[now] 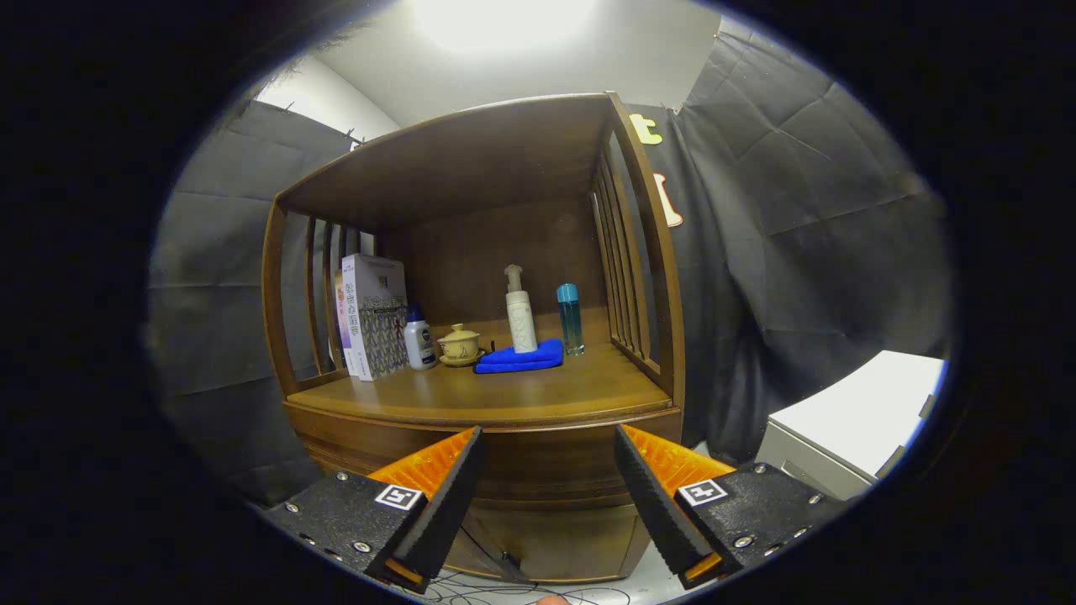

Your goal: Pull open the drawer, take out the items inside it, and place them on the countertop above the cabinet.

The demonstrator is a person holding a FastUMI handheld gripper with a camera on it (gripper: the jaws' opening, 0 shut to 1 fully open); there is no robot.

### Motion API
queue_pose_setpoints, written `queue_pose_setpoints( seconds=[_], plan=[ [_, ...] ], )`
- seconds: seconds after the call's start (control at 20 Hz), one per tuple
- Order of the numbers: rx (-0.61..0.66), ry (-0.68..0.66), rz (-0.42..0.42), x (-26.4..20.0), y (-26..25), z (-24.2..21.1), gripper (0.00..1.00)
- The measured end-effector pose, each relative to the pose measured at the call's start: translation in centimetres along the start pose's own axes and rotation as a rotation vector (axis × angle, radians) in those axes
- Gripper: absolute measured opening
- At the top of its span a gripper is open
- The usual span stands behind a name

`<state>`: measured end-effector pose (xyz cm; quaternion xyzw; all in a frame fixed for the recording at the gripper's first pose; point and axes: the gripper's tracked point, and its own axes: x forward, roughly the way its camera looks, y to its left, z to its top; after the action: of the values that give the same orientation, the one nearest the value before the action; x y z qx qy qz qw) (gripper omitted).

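Gripper (548,449) spread wide, nothing held; ribbed fingers (458,475) frame the drawer (551,470), a shut curved dark-wood front under the countertop (504,395). On the glossy countertop: folded blue cloth (519,358) under a white pump bottle (520,313), clear blue bottle (570,318), cream lidded cup (459,343), small white bottle (419,338), upright books (370,315). Labels too small to read.

Sitting on the wooden tabletop (538,388) at frame centre: books (370,315) standing at left, then small white bottle (419,338), lidded cup (459,344), blue cloth (519,357) carrying pump bottle (520,311), blue-capped bottle (571,319) at right.
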<state>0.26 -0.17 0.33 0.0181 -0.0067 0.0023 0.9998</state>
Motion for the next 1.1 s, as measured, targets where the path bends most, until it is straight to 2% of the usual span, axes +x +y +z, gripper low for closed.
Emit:
queue_pose_setpoints(
  seconds=[0.6,0.85,1.1],
  plan=[
    [0.0,-0.064,0.14,2.0,6.9,2.2,0.95],
    [-0.012,0.001,0.198,5.1,10.6,-1.0,0.95],
    [0.018,0.12,0.192,7.6,12.6,-5.7,0.95]
  ],
)
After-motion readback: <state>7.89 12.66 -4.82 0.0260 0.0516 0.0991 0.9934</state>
